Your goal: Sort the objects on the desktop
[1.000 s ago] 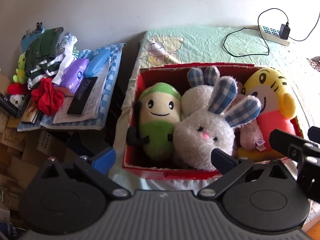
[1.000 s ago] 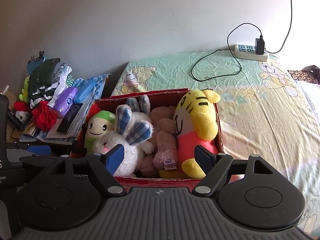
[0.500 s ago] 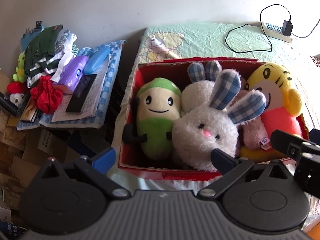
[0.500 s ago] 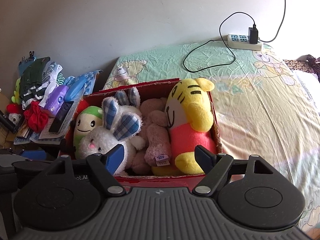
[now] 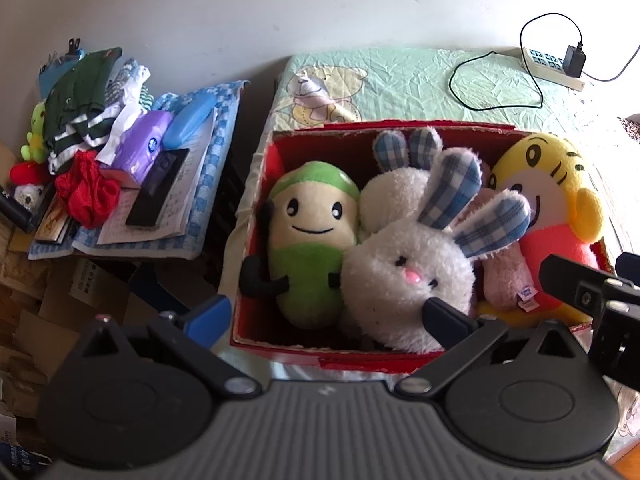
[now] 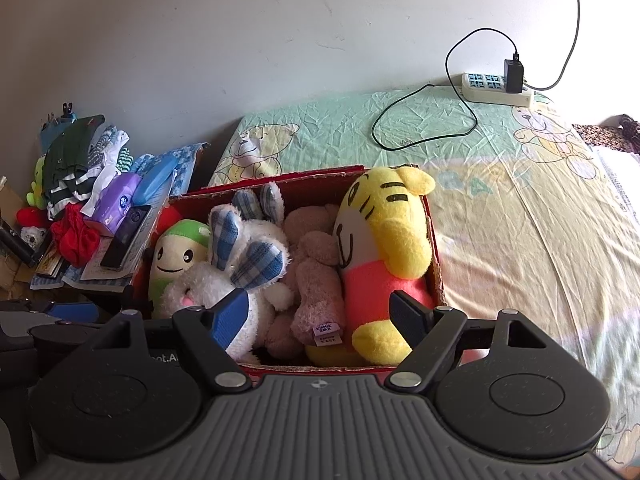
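A red cardboard box (image 5: 360,356) (image 6: 312,176) sits on the bed, packed with plush toys. They are a green bean doll (image 5: 312,232) (image 6: 176,252), a white rabbit with checked ears (image 5: 408,276) (image 6: 240,264), a pink-brown bear (image 6: 316,280) and a yellow tiger (image 5: 548,208) (image 6: 384,248). My left gripper (image 5: 324,312) is open and empty, just in front of the box's near left side. My right gripper (image 6: 324,312) is open and empty over the box's near edge, and part of it shows in the left wrist view (image 5: 592,300).
A low side table with a blue checked cloth (image 5: 216,152) (image 6: 188,152) holds clothes, a purple tissue pack (image 5: 140,148), a blue case, a black remote and papers. Cardboard boxes (image 5: 60,300) lie below. A power strip with charger (image 6: 496,88) and cable lies on the bedsheet.
Both views have shifted a little closer and lower toward the box, which now looks larger. Both grippers stay open and empty.
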`<state>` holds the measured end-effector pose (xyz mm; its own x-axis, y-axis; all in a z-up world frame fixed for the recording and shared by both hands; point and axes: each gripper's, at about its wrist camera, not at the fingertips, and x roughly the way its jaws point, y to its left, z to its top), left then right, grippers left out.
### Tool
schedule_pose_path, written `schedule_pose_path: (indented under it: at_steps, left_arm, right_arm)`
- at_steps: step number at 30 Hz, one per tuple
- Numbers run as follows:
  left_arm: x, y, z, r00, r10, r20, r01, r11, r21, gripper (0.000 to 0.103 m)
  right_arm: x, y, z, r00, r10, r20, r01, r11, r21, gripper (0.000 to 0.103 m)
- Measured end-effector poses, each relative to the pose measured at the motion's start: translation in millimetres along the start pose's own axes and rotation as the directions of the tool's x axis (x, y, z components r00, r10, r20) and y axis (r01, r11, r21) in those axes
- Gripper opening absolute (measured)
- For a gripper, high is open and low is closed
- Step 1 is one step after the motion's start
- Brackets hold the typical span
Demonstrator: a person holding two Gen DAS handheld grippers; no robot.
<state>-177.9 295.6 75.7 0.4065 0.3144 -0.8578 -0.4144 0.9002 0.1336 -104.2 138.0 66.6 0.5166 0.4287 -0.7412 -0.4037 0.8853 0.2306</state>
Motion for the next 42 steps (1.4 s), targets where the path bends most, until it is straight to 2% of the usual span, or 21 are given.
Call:
schedule_pose_path:
  at_steps: [25,36,40,42]
  left_arm:
    - [7,-2,-11,0.996,-0.084,0.017,0.084,0.996,0.003,0.103]
    - [5,-1,-13,0.996,-0.088,0.028,0.088,0.996,0.000,0.102]
    - [1,2,-12,0.995,-0.097,0.031,0.097,0.995,-0.006,0.102]
    - [-1,2,-11,0.996,-0.080,0.029,0.080,0.997,0.002,0.102]
  right_arm:
    - [16,-1,-2,0.999,-0.027,-0.034,0.026,1.000,-0.005,0.079]
    - [15,-3,-4,0.999,-0.038,-0.028,0.038,0.999,-0.008,0.079]
    - [15,1,-2,0.998,-0.058,-0.013,0.057,0.997,-0.044,0.079]
    - [15,3,0,0.998,-0.066,-0.007,0.066,0.996,-0.060,0.079]
